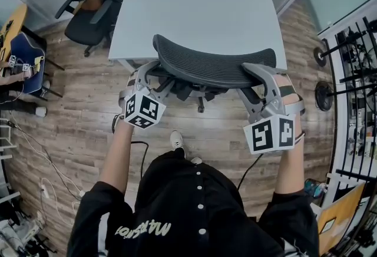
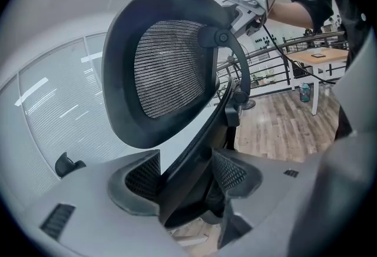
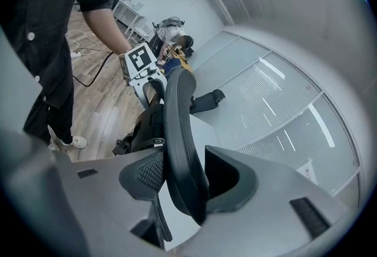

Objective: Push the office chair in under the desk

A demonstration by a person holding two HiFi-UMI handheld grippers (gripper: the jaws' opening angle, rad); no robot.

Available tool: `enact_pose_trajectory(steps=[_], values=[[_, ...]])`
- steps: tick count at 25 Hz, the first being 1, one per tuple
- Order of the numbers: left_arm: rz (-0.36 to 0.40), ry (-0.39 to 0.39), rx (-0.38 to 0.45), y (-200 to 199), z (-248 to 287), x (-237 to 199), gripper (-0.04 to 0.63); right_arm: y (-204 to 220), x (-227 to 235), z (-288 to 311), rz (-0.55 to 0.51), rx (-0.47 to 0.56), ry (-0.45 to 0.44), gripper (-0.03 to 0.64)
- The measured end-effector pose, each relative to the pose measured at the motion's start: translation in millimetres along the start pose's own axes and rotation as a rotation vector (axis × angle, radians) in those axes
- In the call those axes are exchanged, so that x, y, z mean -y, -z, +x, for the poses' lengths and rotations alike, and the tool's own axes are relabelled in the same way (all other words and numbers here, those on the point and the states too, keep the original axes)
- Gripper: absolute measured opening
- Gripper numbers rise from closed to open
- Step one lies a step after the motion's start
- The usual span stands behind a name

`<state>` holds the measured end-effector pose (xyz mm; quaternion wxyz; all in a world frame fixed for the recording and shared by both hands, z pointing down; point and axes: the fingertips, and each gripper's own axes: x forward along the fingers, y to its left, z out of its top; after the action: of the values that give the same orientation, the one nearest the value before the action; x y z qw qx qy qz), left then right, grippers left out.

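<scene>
As seen from above, a black chair (image 1: 212,64) stands at centre frame. Its curved backrest overlaps the near edge of a pale grey desk (image 1: 194,2), which fills the upper middle. Part of the chair's dark base shows just below the backrest on the wood floor (image 1: 76,108). The seat is hidden, so how far it sits under the desk cannot be told.

The one container on show is a teal bottle (image 2: 304,92). It stands upright on the floor beside a white table leg at the right of the left gripper view, and its contents cannot be made out.

Floor lies open to the left and right of the chair. A second chair (image 1: 91,8) sits at upper left, just beside the desk's left edge. A black rack (image 1: 353,73) runs down the right edge, well apart from the chair. The person's white shoe (image 1: 177,140) rests on the floor below centre.

The left hand-held gripper (image 1: 148,73) is clenched on the backrest's left side. In its own view a black frame bar fills the gap between its ribbed pads. The right hand-held gripper (image 1: 256,82) is clenched on the backrest's right side, with the thick rim wedged between its pads.

The backrest is fine ribbed mesh set in a smooth, rounded black rim.
</scene>
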<state>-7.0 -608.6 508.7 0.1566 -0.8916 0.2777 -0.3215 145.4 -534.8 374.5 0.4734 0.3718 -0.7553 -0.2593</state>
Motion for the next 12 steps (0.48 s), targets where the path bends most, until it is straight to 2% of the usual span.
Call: enact_pose_trajectory(steps=[12], values=[[0.002, -0.002, -0.003, 4, 15, -17, 0.288, 2, 12, 20, -0.002, -0.006, 0.003, 0.196]])
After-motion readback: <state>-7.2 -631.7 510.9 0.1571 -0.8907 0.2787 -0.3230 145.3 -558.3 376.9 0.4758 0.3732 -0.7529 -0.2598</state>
